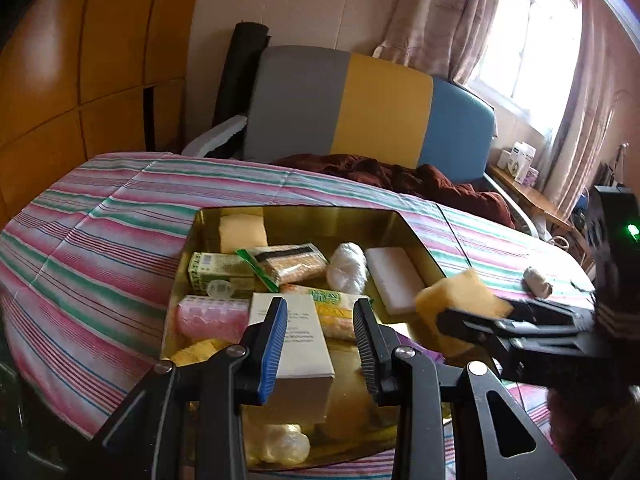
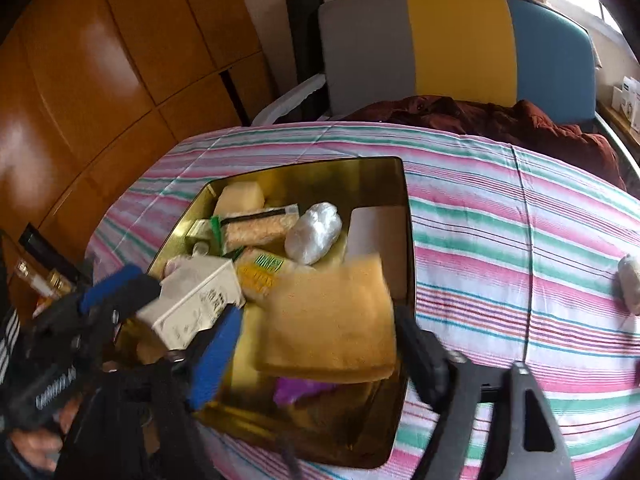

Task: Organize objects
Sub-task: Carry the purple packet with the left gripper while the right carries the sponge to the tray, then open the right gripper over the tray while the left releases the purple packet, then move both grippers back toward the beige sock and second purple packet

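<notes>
A gold tin [image 1: 416, 240] [image 2: 409, 240] sits on the striped bedspread and holds several items: a white block [image 1: 394, 280], a plastic-wrapped bundle [image 1: 346, 268], a green box [image 1: 220, 272] and a pink roll [image 1: 212, 316]. My left gripper [image 1: 320, 308] [image 2: 160, 300] is shut on a white carton [image 1: 296, 344] [image 2: 192, 300] above the tin's near end. My right gripper [image 2: 320, 320] [image 1: 472, 320] stands open over the tin's right side. A yellow sponge [image 2: 332, 320] [image 1: 460, 292] lies blurred between its fingers, with a gap on the blue pad's side.
A small grey bundle [image 1: 538, 282] [image 2: 630, 284] lies on the bedspread to the right of the tin. Behind are a brown garment [image 1: 400, 176], a grey, yellow and blue headboard [image 1: 380, 108], wooden wardrobe doors on the left and a shelf with boxes [image 1: 520, 160] by the window.
</notes>
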The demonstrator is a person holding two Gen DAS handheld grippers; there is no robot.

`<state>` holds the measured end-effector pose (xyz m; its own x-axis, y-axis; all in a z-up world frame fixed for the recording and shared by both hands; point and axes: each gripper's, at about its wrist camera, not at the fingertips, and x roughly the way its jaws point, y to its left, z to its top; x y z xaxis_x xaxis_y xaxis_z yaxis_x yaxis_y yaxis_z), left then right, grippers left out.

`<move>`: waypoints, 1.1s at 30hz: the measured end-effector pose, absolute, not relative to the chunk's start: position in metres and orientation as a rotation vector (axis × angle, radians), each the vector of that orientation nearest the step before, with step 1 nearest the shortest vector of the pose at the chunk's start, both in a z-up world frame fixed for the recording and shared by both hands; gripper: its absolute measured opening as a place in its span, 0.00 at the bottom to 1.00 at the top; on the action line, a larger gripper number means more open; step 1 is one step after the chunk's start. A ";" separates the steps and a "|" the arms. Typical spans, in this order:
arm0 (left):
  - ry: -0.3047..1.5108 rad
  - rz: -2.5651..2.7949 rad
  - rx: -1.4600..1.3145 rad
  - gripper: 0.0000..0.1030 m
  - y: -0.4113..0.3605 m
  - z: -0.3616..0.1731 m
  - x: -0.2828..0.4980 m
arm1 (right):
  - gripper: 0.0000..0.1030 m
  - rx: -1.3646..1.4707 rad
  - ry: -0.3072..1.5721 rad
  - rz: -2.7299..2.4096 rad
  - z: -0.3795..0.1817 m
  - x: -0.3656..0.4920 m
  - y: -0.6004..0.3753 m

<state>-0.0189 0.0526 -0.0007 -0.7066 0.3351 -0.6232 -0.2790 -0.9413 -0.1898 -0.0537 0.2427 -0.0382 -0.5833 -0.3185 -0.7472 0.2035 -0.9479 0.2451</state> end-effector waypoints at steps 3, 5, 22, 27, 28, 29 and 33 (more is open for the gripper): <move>-0.084 2.633 -0.987 0.36 0.055 -0.003 -0.017 | 0.83 1.243 -0.190 -2.562 -0.040 -0.057 0.241; -0.075 2.636 -0.990 0.39 0.056 -0.004 -0.016 | 0.83 1.254 -0.186 -2.562 -0.043 -0.058 0.240; -0.016 2.686 -0.960 0.80 0.064 0.004 -0.004 | 0.84 1.208 -0.077 -2.716 -0.038 -0.029 0.242; 0.001 2.697 -0.954 0.84 0.067 0.005 -0.001 | 0.84 1.207 -0.095 -2.742 -0.037 -0.021 0.249; 0.004 2.700 -0.952 0.88 0.067 0.005 0.000 | 0.84 1.207 -0.098 -2.747 -0.037 -0.020 0.250; 0.006 2.701 -0.950 0.89 0.067 0.006 0.001 | 0.84 1.208 -0.099 -2.753 -0.038 -0.019 0.251; 0.018 2.711 -0.954 0.95 0.068 0.006 0.002 | 0.84 1.215 -0.112 -2.776 -0.039 -0.015 0.257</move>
<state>0.0023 0.0678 0.0057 -0.7478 0.2457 -0.6168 -0.2538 -0.9642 -0.0764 -0.0155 0.2572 -0.0388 -0.6741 -0.1291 -0.7273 0.0699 -0.9913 0.1112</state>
